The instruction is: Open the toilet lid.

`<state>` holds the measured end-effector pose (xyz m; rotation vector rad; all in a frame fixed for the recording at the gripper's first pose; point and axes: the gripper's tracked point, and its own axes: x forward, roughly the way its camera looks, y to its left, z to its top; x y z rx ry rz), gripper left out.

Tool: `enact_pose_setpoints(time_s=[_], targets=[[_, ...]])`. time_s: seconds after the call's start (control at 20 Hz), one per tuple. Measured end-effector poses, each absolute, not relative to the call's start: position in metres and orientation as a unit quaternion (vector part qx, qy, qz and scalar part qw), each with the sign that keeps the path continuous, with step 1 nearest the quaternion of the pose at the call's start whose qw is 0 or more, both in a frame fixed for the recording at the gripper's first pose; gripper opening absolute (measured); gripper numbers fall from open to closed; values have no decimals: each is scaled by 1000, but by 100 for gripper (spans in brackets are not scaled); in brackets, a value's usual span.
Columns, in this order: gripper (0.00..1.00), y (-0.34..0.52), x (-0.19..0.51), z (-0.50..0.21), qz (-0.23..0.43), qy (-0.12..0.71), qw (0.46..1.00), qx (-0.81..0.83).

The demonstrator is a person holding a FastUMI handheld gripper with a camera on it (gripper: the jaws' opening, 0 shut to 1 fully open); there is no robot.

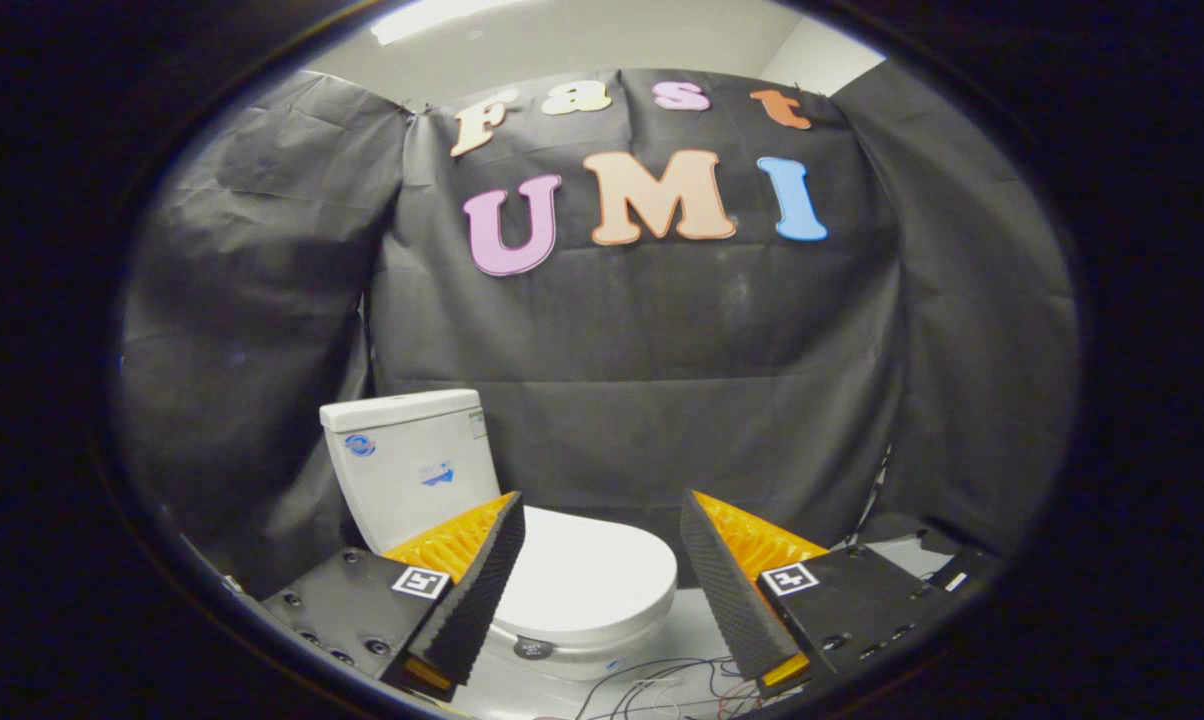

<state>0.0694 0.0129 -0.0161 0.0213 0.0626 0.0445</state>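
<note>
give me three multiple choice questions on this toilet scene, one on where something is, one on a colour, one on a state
1. Where is the tank relative to the toilet lid?
A. behind it, by the cloth wall
B. on the floor ahead of it
C. lying on it

2. What colour is the toilet?
A. blue
B. white
C. green

3. How does the lid stand?
A. raised against the tank
B. removed
C. down, closed

Answers:
1 A: the tank rises beyond the lid.
2 B: tank and lid are white.
3 C: the lid lies flat, and the gripper is open, touching nothing.
</note>
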Motion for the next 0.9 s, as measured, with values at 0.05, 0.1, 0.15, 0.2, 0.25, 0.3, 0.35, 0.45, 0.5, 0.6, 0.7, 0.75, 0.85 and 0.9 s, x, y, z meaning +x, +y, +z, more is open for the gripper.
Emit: enact_pose_setpoints(time_s=[0.05, 0.1, 0.15, 0.2, 0.25, 0.3, 0.35, 0.45, 0.5, 0.6, 0.7, 0.75, 0.85, 0.9], targets=[[97, 21, 77, -19, 35, 34, 999, 12], [97, 28, 83, -17, 47, 25, 998, 22], [97, 33, 91, -20, 52, 20, 998, 37], [97, 39, 97, -23, 55, 17, 997, 50], [97, 45, 101, -30, 55, 18, 996, 62], [97, 51, 105, -35, 53, 17, 996, 72], [96, 58, 106, -39, 56, 14, 995, 83], [95, 69, 111, -44, 55, 5, 993, 107], [95, 74, 112, -47, 54, -2, 991, 123], [95, 81, 116, -54, 44, -15, 986, 162], [95, 84, 118, -64, 24, -26, 978, 205], [95, 85, 119, -69, 15, -32, 973, 228], [95, 90, 119, -82, -6, -41, 961, 273], [95, 91, 119, -90, -17, -43, 954, 295]])
